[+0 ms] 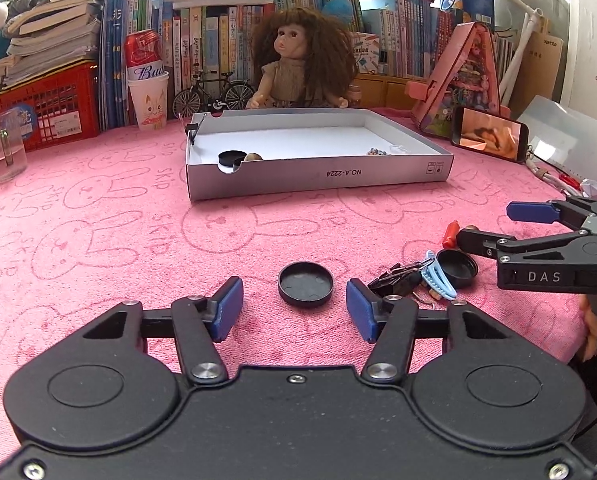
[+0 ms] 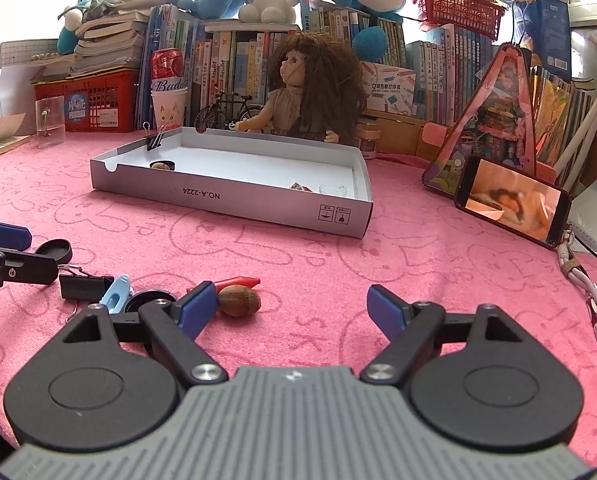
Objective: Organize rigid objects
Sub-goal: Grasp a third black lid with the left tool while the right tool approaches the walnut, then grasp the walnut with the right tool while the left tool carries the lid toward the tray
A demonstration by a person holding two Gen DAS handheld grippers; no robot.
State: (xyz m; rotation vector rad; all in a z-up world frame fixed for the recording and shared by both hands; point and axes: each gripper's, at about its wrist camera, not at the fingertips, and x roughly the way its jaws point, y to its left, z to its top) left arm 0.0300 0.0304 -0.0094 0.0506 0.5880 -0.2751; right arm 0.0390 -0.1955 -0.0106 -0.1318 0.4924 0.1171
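A black round lid [image 1: 305, 284] is seen lying open side up on the pink surface [image 1: 138, 232], just ahead of the left hand-held gripper [image 1: 294, 306] and between the lines of its two blue pads, which are spread and touch nothing. To its right a small heap is gathered: a second black lid [image 1: 457, 269], a light blue clip [image 1: 440, 276] and a black binder clip [image 1: 394, 278]. The right hand-held gripper [image 2: 288, 306] is held spread wide over bare cloth, nothing being pinched; a brown nut [image 2: 239, 300] is found just beside its left pad, with a red piece [image 2: 238, 282] behind it. Farther back, well apart from both, an open white box [image 1: 318, 178] is placed, with a black lid [image 1: 232, 157] and small items inside
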